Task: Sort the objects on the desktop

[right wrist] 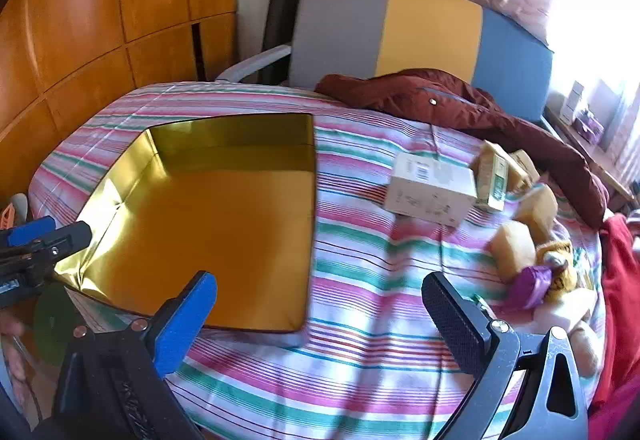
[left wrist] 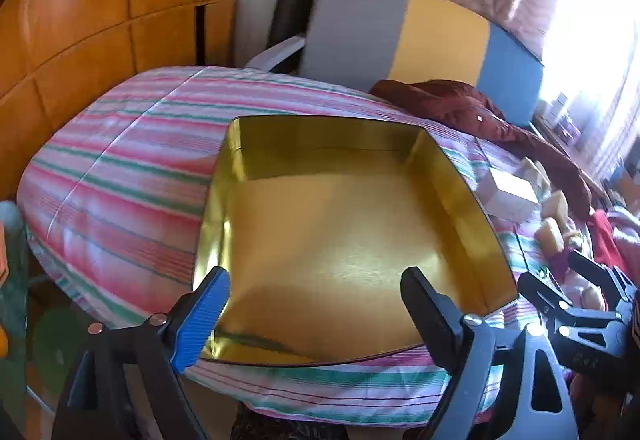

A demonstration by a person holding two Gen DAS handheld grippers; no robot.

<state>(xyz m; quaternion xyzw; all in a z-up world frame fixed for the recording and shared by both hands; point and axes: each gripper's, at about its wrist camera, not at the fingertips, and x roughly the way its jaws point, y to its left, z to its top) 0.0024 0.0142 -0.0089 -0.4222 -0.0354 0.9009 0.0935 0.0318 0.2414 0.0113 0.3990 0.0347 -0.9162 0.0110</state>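
An empty gold tin box (left wrist: 340, 224) lies open on the striped cloth; it also shows in the right wrist view (right wrist: 216, 228). My left gripper (left wrist: 316, 300) is open and empty over the box's near edge; it also shows at the left edge of the right wrist view (right wrist: 44, 236). My right gripper (right wrist: 320, 304) is open and empty above the cloth, right of the box; it also shows in the left wrist view (left wrist: 568, 280). A white carton (right wrist: 430, 190), a green-printed carton (right wrist: 494, 176), yellow sponge-like pieces (right wrist: 514, 246) and a purple object (right wrist: 530, 282) lie to its right.
The striped cloth (right wrist: 360, 320) covers a rounded table. A dark red jacket (right wrist: 460, 100) lies at the back. A grey, yellow and blue chair back (right wrist: 420, 32) stands behind. Wooden cabinets (right wrist: 100, 20) are at the left. Red fabric (right wrist: 620, 280) lies at the right edge.
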